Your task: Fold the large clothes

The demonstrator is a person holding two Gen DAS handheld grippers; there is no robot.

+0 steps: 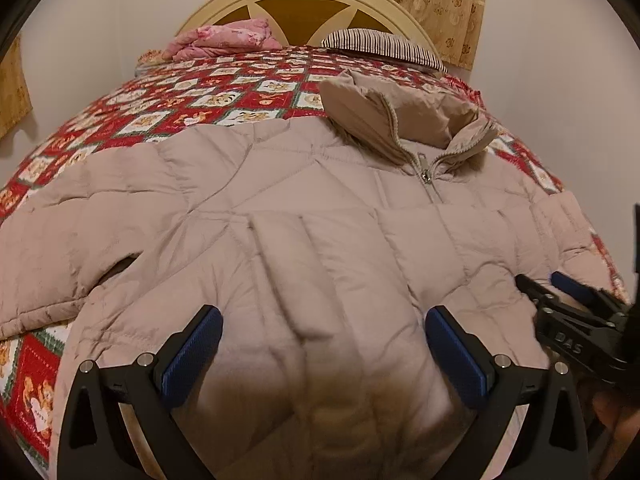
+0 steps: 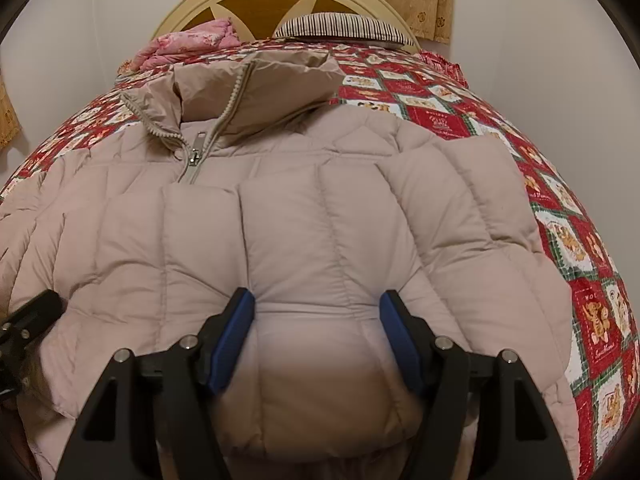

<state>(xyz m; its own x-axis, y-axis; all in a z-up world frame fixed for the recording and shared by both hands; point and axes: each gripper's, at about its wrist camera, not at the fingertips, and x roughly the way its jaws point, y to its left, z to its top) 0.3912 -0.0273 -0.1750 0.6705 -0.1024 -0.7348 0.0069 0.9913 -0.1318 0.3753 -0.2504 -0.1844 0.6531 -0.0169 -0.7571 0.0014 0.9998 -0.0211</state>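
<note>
Beige quilted jacket [image 1: 280, 208] spread front-up across the red patchwork quilt [image 1: 224, 96], filling the middle of both views.

My left claw [image 1: 324, 344] stands wide apart above the jacket's lower front, gripping nothing. My right claw [image 2: 316, 334] is parted too, blue pads [image 2: 236, 336] flanking a puffed panel near the hem. Collar [image 2: 256, 92] and zipper [image 2: 196, 156] sit upper left in my right view.

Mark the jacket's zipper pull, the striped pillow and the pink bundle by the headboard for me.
zipper pull [image 2: 195, 155], right wrist view, on the metal tab below the collar.
striped pillow [image 1: 380, 42], left wrist view, on its top face.
pink bundle [image 1: 228, 38], left wrist view, on its crumpled middle.
</note>
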